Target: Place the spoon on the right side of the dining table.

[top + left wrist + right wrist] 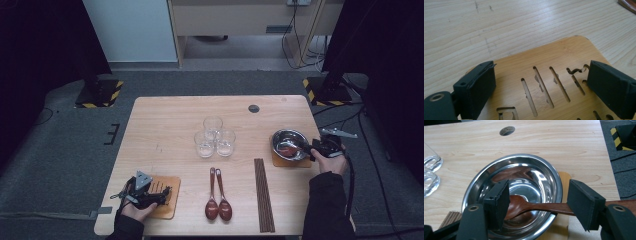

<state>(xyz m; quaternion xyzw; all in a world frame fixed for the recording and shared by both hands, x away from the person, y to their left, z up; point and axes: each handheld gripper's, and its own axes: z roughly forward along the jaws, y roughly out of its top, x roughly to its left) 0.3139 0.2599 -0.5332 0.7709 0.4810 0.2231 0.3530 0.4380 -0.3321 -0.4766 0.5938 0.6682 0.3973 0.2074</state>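
Between the spread, empty-handed jaws of the right hand-held gripper (537,206) lies a dark brown wooden spoon (529,206), untouched by the pads, its head resting in the shiny round steel bowl (499,170) just ahead. The bowl sits on a light wooden coaster (562,220) on the desk (549,142). The left hand-held gripper (541,87) hovers open over a slotted bamboo mat (564,57).

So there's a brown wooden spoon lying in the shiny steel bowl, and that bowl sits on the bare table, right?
Not quite. The brown wooden spoon does lie in the shiny steel bowl, but the bowl sits on a wooden coaster, not the bare table. The right gripper view shows it.
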